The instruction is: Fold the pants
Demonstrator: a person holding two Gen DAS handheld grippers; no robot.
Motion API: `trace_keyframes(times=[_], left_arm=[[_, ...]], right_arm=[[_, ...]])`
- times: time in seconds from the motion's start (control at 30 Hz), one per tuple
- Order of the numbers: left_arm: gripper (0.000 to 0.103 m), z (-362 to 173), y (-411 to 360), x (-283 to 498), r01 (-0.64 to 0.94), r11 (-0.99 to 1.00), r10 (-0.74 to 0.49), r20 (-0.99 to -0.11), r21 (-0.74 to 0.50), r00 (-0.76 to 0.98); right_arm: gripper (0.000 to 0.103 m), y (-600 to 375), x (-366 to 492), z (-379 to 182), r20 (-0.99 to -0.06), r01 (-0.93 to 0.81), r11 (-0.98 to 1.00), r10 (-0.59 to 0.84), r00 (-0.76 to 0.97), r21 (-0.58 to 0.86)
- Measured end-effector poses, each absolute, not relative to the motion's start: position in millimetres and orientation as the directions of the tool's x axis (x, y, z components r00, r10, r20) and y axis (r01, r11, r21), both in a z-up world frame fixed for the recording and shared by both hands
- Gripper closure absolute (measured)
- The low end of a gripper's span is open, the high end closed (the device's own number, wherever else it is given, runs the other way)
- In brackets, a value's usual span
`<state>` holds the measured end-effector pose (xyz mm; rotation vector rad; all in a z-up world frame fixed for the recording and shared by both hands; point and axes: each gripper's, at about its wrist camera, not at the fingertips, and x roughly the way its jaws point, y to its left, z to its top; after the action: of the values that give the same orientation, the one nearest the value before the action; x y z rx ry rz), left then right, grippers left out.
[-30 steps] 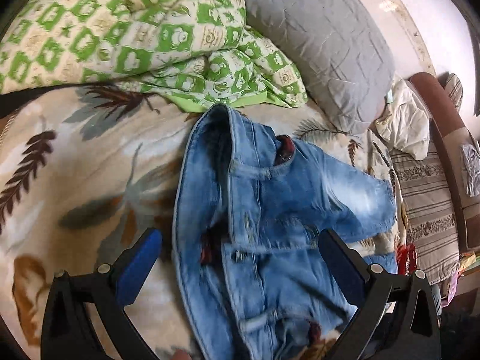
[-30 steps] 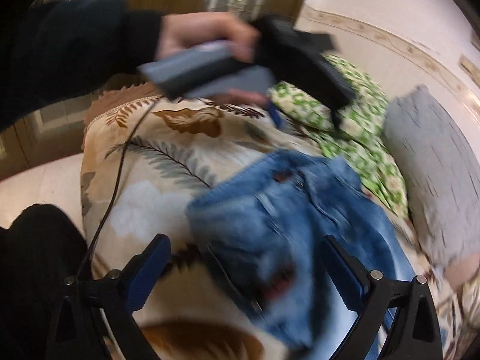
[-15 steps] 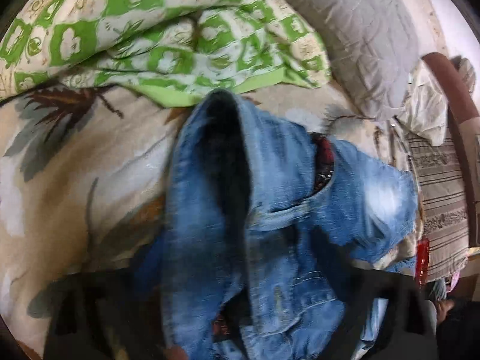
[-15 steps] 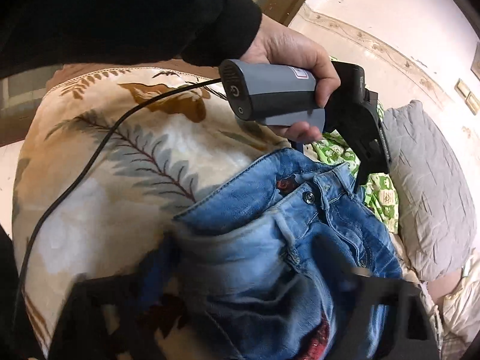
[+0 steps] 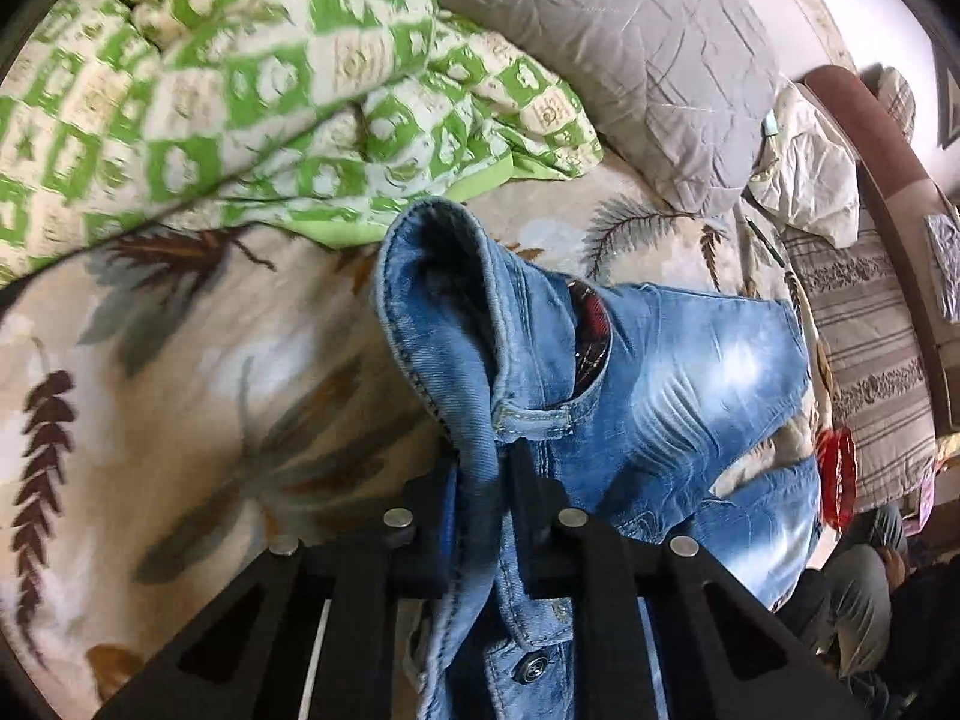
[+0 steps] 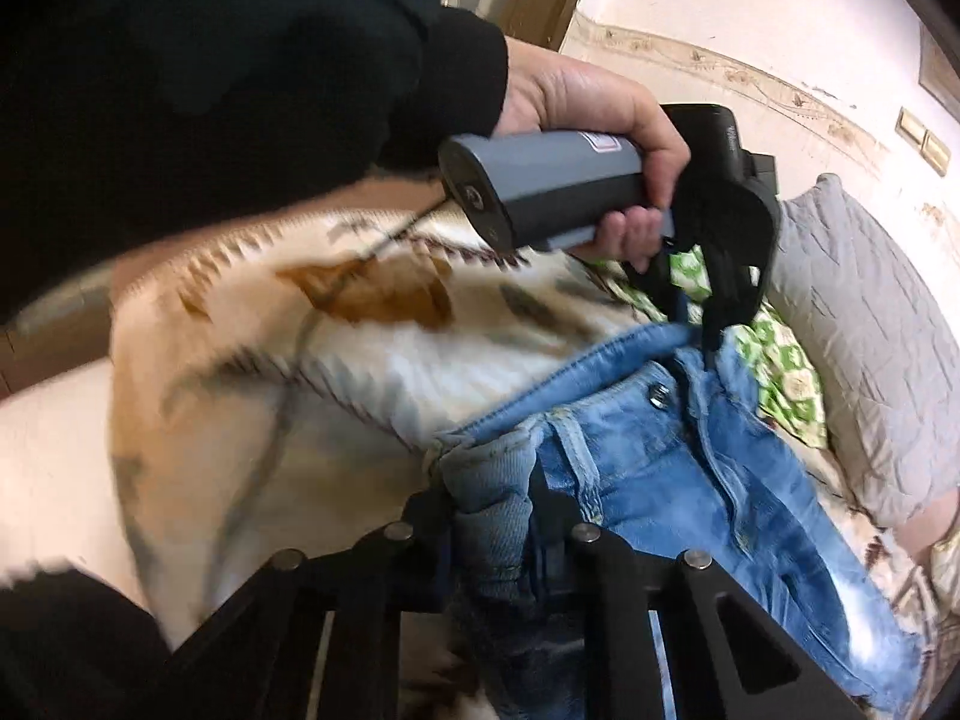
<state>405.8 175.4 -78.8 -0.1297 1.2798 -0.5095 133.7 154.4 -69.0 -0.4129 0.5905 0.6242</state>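
Observation:
Blue denim pants [image 5: 672,396] lie bunched on a leaf-print bedspread [image 5: 180,396]. My left gripper [image 5: 483,486] is shut on the pants' waistband, which stands up as a fold between the fingers. My right gripper [image 6: 492,510] is shut on another part of the waistband of the pants [image 6: 690,480], near the metal button [image 6: 658,397]. The right wrist view also shows the left gripper [image 6: 696,330] from the side, held by a hand and pinching the waistband's far end. The legs trail off toward the bed's far side.
A green and white checked quilt [image 5: 240,90] is heaped behind the pants, with a grey pillow [image 5: 630,48] beside it. A striped sofa [image 5: 870,330] with white cloth stands past the bed's edge. A black cable [image 6: 288,360] runs across the bedspread.
Both grippers were open above the pants a second ago. They moved down onto the waistband and shut on it, and the denim is now pulled up into folds.

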Motion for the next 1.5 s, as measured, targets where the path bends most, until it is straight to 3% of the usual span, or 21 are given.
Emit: trace_keyframes(times=[0.07,0.1,0.13,0.23,0.43,0.5,0.53,0.57,0.6,0.63,0.67,0.7,0.73,0.83,0.93,1.13,1.5], left_arm=[[0.088,-77.4,186.6,405.1,0.277,0.901,-0.395,-0.897,-0.334,0.201],[0.097,-80.2,195.7,405.4,0.257,0.913,-0.371,-0.907,-0.317,0.201],[0.096,-83.6,208.3,407.3,0.223,0.939,-0.312,-0.924,-0.263,0.223],[0.096,-104.1,236.9,414.1,0.159,0.936,-0.342,-0.917,-0.314,0.205],[0.097,-118.8,232.5,410.4,0.178,0.940,-0.327,-0.922,-0.293,0.209],[0.096,-115.2,233.7,410.8,0.169,0.943,-0.320,-0.922,-0.287,0.219],[0.095,-112.0,233.4,410.2,0.163,0.943,-0.321,-0.920,-0.289,0.227],[0.095,-106.9,235.3,409.1,0.150,0.944,-0.323,-0.915,-0.294,0.240],[0.086,-102.7,235.7,409.0,0.139,0.947,-0.316,-0.914,-0.289,0.253],[0.063,-95.9,237.8,406.7,0.122,0.953,-0.299,-0.914,-0.276,0.272],[0.048,-88.9,241.9,403.1,0.109,0.956,-0.293,-0.911,-0.272,0.289],[0.025,-81.4,244.5,399.7,0.099,0.956,-0.293,-0.905,-0.275,0.309],[0.020,-73.6,245.1,395.2,0.089,0.956,-0.294,-0.895,-0.280,0.336],[0.018,-51.1,244.5,381.5,0.079,0.956,-0.292,-0.878,-0.283,0.380],[0.010,-34.4,235.8,365.4,0.079,0.963,-0.265,-0.871,-0.256,0.412],[0.003,-24.9,189.6,338.7,0.120,0.960,-0.279,-0.871,-0.252,0.403],[0.003,-24.8,20.6,318.5,0.467,0.851,-0.409,-0.860,-0.240,0.303]], right_arm=[[0.084,168.8,136.4,-71.4,-0.633,-0.656,0.737,0.432,0.642,-0.162],[0.084,175.1,138.3,-75.8,-0.644,-0.663,0.734,0.436,0.628,-0.149],[0.084,179.6,136.2,-79.4,-0.653,-0.669,0.731,0.441,0.615,-0.136],[0.084,195.3,138.7,-101.0,-0.683,-0.673,0.727,0.423,0.595,-0.136],[0.084,201.4,133.8,-116.5,-0.702,-0.674,0.723,0.400,0.590,-0.154],[0.077,203.6,131.4,-113.9,-0.700,-0.670,0.722,0.390,0.598,-0.170],[0.068,203.3,130.1,-112.6,-0.698,-0.668,0.724,0.389,0.601,-0.171],[0.041,201.2,127.8,-108.5,-0.697,-0.676,0.720,0.404,0.593,-0.158],[0.027,198.2,123.7,-103.7,-0.681,-0.676,0.720,0.419,0.601,-0.154],[0.015,193.5,117.6,-97.1,-0.656,-0.664,0.729,0.420,0.627,-0.168],[0.013,190.1,114.5,-92.1,-0.641,-0.656,0.733,0.419,0.643,-0.179],[0.013,186.1,110.6,-85.5,-0.628,-0.653,0.734,0.423,0.653,-0.185],[0.013,181.1,108.2,-79.7,-0.623,-0.653,0.736,0.429,0.654,-0.178],[0.011,160.5,105.4,-65.6,-0.608,-0.634,0.760,0.440,0.661,-0.139],[0.009,125.3,107.3,-54.1,-0.590,-0.593,0.801,0.438,0.679,-0.087],[0.008,27.5,122.0,-38.0,-0.604,-0.464,0.885,0.351,0.716,-0.034],[0.008,-228.6,173.1,-17.5,-0.701,-0.168,0.975,0.220,0.678,0.144]])
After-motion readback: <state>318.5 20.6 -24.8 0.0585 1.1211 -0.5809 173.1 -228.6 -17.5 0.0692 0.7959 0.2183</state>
